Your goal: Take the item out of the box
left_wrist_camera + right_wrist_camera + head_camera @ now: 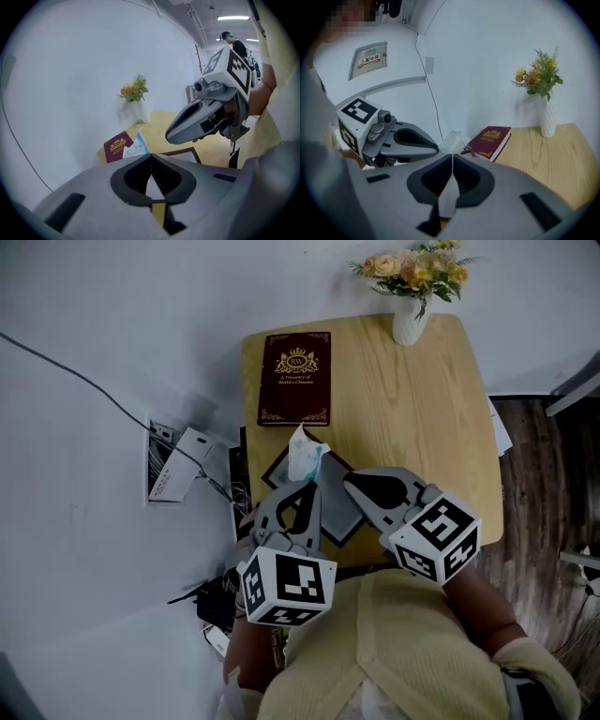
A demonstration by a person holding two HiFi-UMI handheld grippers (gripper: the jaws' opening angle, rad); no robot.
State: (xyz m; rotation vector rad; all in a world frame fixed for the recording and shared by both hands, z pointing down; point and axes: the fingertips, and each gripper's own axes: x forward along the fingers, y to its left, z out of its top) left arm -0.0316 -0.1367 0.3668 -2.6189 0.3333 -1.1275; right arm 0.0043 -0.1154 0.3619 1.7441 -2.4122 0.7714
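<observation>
Desk (422, 409): centre to upper right of the head view.
Vase (410, 322): upper right, at the desk's far edge.
Book (295, 378): upper centre, flat on the desk, left of the vase.
Box (339, 519): on the desk below the book, towards the desk's lower left.
Item (305, 456): upright in the box's upper corner, just below the book.
Left gripper (305, 487): over the box, just below the item.
Right gripper (350, 481): just right of the left gripper, also over the box.
Fitting (173, 465): mid-left, off the desk.
Cable (75, 376): runs from the upper left down to the fitting.
</observation>
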